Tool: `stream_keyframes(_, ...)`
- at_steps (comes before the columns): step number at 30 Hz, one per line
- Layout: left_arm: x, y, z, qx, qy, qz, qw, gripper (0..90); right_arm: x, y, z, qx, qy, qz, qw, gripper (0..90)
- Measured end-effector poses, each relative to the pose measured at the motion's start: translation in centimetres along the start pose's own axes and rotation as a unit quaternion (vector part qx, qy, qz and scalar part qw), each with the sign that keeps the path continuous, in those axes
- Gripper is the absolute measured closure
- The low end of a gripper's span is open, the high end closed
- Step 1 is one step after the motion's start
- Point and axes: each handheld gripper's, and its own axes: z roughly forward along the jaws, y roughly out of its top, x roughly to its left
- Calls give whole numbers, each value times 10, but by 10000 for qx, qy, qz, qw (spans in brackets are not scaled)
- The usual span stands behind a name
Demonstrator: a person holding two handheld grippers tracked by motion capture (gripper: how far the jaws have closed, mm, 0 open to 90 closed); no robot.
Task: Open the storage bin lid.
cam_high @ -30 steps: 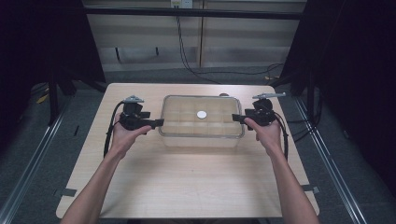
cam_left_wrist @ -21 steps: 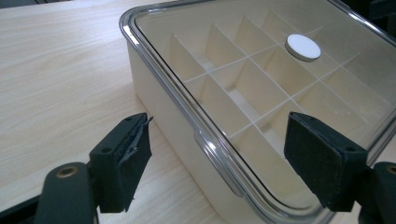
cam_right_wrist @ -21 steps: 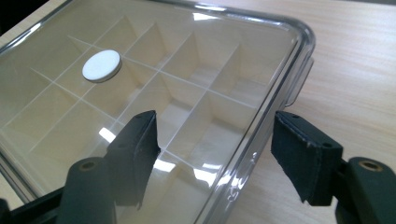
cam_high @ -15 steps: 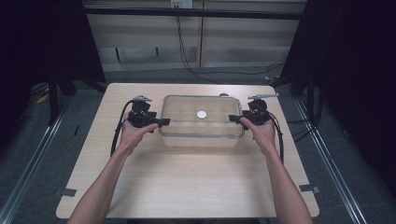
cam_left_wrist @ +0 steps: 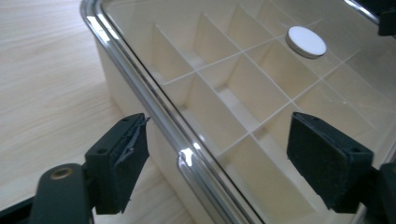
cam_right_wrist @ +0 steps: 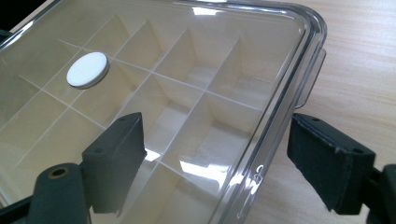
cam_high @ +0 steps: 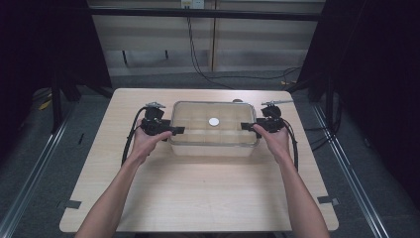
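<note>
At each box point(cam_high: 213, 144) end, open tongs point(cam_high: 179, 130) straddle its rim.

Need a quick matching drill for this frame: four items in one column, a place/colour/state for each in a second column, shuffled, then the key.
Column 1
1. lidded box
2. white disc
3. left gripper
4. right gripper

Column 2
A. at the box's right end, jaws open astride the lid's edge
B. clear lid, cream dividers inside, stands on the table
C. round, lies on top of the lid
D. at the box's left end, jaws open astride the lid's edge

Pairs: 1-B, 2-C, 3-D, 4-A
</note>
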Motion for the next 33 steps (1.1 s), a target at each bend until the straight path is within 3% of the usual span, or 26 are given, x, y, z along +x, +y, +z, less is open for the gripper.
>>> stream_keyframes(8, 3, 6, 5, 124, -32, -3, 9999, 181, 0, 0, 10, 108, 139, 54, 9998, 141)
stream_keyframes(16, 6, 8, 10, 89, -113, -60, 9999, 169, 1, 7, 17, 174, 33, 82, 9998, 117)
stream_keyframes(22, 5, 9, 11, 191, -133, -122, 9997, 165, -1, 7, 20, 173, 145, 188, 9996, 118)
stream_keyframes(27, 13, 7, 8, 86, -289, -214, 9993, 245, -1, 7, 18, 99, 45, 157, 9998, 149)
stream_keyframes(33, 11, 10, 11, 127, -197, -142, 9996, 215, -3, 7, 19, 77, 69, 186, 9998, 148)
